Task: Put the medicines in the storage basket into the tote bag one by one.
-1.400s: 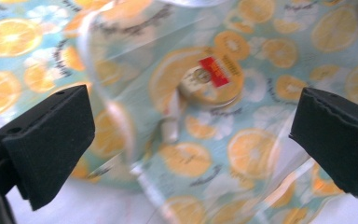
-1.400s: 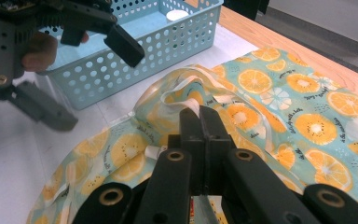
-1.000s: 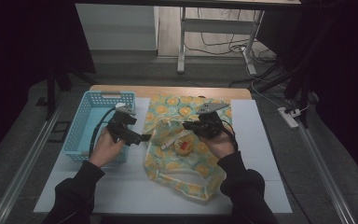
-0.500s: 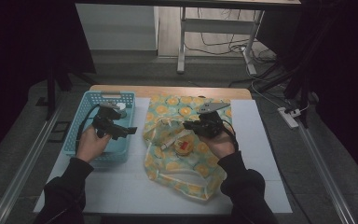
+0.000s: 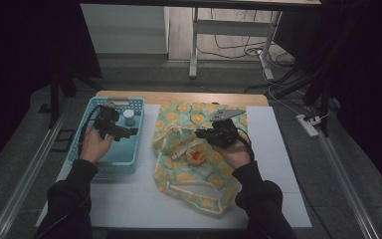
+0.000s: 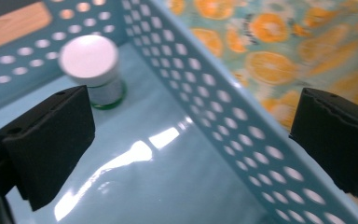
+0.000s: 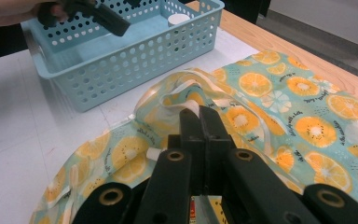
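A cloth bag (image 5: 199, 149) printed with orange slices lies open on the white mat. My right gripper (image 5: 201, 134) is shut on its rim and holds the mouth up; in the right gripper view the jaws (image 7: 199, 114) meet on the white-edged rim (image 7: 186, 88). Inside the bag lie a red-topped item (image 5: 195, 157) and a pale tube (image 5: 179, 154). My left gripper (image 5: 132, 132) hovers open over the blue basket (image 5: 77, 149), with nothing between its jaws (image 6: 191, 140). A small jar with a white lid (image 6: 91, 65) stands in the basket's far corner.
The perforated basket wall (image 6: 223, 116) runs between the left jaws, with the bag's cloth (image 6: 270, 46) just beyond it. The wooden table edge (image 5: 179, 97) lies behind basket and bag. White mat (image 5: 129, 199) stretches along the near side.
My left gripper has moved left, away from the bag's mouth and over the basket. The right gripper has kept its hold on the bag in the same place.
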{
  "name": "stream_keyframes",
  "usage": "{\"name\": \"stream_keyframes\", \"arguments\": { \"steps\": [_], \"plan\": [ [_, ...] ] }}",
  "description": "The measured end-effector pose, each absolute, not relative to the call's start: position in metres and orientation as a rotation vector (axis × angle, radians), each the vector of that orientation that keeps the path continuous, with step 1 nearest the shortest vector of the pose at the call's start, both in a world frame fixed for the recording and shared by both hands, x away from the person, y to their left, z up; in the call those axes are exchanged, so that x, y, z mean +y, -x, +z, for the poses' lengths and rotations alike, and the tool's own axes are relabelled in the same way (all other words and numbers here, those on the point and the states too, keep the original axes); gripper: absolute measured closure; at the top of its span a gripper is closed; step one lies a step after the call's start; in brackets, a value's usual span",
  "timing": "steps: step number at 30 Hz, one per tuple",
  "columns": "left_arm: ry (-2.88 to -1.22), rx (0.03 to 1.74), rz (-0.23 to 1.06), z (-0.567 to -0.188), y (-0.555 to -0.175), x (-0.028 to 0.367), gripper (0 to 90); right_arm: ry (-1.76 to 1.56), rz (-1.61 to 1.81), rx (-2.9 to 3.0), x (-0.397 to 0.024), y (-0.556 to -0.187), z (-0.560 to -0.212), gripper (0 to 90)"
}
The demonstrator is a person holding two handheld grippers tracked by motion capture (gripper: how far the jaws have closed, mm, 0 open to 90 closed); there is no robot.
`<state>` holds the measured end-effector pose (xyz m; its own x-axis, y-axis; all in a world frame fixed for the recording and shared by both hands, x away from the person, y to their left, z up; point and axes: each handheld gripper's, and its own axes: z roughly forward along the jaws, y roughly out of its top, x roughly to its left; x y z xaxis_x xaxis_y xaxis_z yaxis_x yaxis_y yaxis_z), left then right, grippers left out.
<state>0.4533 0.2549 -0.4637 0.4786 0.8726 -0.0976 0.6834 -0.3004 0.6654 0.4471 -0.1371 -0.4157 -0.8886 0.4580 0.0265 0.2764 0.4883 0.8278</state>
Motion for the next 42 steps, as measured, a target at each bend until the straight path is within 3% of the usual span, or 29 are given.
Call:
{"name": "stream_keyframes", "arguments": {
  "steps": [33,38,42],
  "plan": [
    [-2.135,1.417,0.368,-0.49,-0.525,0.264,0.6,-0.633,1.364,2.534,-0.139,-0.448,-0.414,90.0],
    [-2.143,1.431,0.367,-0.493,-0.533,0.262,5.4,-0.629,1.363,2.537,-0.138,-0.448,-0.414,90.0],
    [-2.169,1.459,0.384,-0.495,-0.536,0.261,15.3,-0.631,1.367,2.535,-0.139,-0.448,-0.414,90.0]
  ]
}}
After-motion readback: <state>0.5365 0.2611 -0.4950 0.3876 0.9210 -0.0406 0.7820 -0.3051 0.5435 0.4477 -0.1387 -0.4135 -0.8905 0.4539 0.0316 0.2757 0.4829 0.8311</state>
